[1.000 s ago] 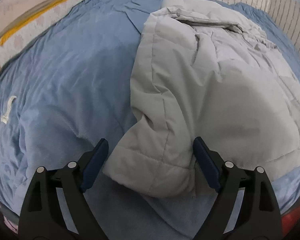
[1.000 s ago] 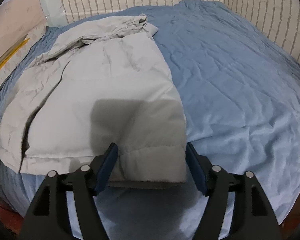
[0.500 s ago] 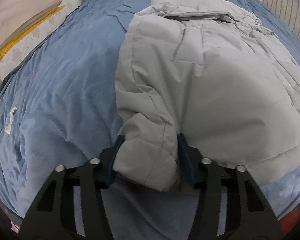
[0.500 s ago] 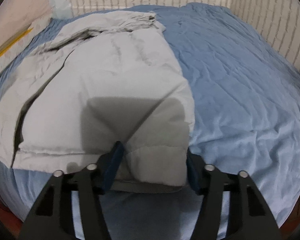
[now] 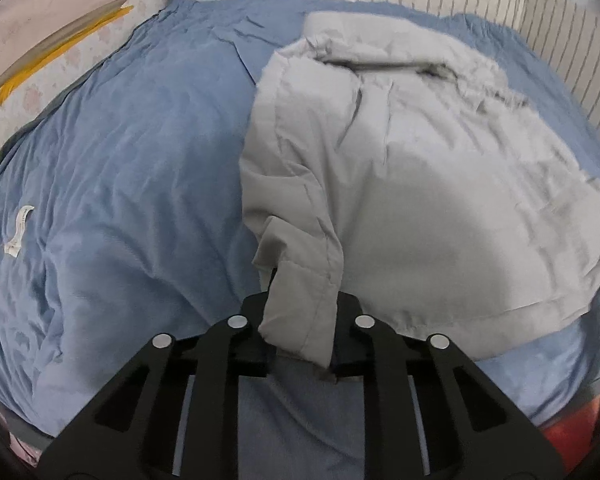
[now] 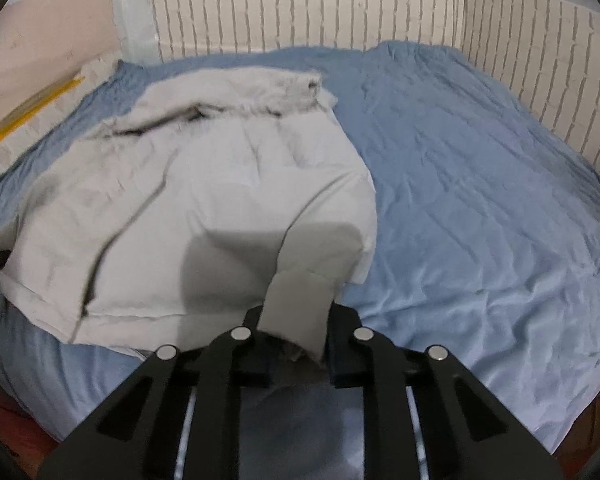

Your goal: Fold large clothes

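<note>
1. On the bed (image 5: 120, 184), a pale grey padded jacket (image 5: 440, 200) lies spread over the blue sheet, hood end toward the far wall and hem toward the near edge.
2. Left gripper (image 5: 300, 332) is clamped tight on the near-left hem corner; a flap of quilted fabric sticks up between its fingers.
3. Right gripper (image 6: 294, 334) is likewise closed on the near-right hem corner, fabric bunched in it.
4. Jacket looks soft, puffy and light for its bulk; the shell seems smooth and probably a bit slippery, so grips likely need a full thickness of hem rather than the skin alone.
5. Stitched hem band and seams look like the firmest holds; the middle would sag if lifted.
6. Hood edge appears fuzzy, blurred here.
7. Sheet is wrinkled, matte, with a small white tag (image 5: 19, 232) at left.
8. Walls behind show a brick pattern.
</note>
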Action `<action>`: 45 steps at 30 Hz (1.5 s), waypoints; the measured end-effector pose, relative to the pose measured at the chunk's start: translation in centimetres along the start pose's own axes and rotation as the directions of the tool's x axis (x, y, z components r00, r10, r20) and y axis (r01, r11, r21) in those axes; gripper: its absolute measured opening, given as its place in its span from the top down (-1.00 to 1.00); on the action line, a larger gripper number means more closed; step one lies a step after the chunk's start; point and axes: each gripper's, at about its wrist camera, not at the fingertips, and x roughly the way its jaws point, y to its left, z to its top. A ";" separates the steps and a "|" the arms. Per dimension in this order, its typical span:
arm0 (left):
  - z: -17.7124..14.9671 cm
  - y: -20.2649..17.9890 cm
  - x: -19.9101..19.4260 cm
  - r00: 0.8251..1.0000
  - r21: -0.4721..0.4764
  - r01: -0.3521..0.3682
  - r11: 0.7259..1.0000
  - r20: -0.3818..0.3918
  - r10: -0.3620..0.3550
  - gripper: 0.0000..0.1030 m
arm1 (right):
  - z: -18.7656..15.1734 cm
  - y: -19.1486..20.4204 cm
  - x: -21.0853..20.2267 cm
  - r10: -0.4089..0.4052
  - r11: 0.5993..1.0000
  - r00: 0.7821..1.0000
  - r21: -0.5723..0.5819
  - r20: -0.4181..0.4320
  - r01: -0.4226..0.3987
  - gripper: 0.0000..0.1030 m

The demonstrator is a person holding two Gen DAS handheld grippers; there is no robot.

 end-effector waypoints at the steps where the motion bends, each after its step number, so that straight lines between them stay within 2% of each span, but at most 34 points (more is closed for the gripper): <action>1: 0.1 0.1 -0.6 1.000 -0.005 0.005 1.000 0.009 -0.005 0.72 | 0.3 0.1 -0.6 0.004 1.000 1.000 -0.005 0.015 -0.004 0.68; 7: 0.8 0.4 -6.0 0.993 -0.005 0.074 0.997 0.096 -0.073 0.79 | 2.0 0.8 -5.5 0.042 0.999 0.992 -0.032 0.117 -0.038 0.73; 11: 1.4 0.1 -8.1 0.988 0.040 0.069 0.997 0.133 -0.074 0.75 | 3.1 0.4 -7.3 0.021 0.999 0.989 -0.034 0.146 -0.017 0.73; 21: 2.6 -0.1 -3.0 0.996 0.051 0.043 0.998 0.072 -0.047 0.65 | 2.1 -0.5 -1.8 -0.008 1.000 1.000 -0.010 0.023 0.008 0.73; 28: 4.9 -1.2 -2.4 0.994 0.082 0.043 0.996 0.098 -0.051 0.64 | 3.4 -0.8 0.5 -0.003 1.000 1.000 0.002 0.010 0.003 0.73; 36: 11.4 -1.2 -3.4 0.983 0.102 0.081 0.991 0.159 -0.096 0.64 | 8.9 -2.1 1.3 0.061 0.995 0.996 0.073 0.065 -0.066 0.73; 40: 15.5 -2.3 -3.6 0.977 0.131 0.046 0.990 0.202 -0.072 0.64 | 13.6 -3.0 2.3 0.099 0.987 0.990 0.117 0.098 -0.110 0.73; 45: 20.6 -3.5 -3.1 0.971 0.101 0.033 0.994 0.232 -0.056 0.64 | 19.8 -3.0 4.2 0.112 0.982 0.983 0.135 0.146 -0.132 0.73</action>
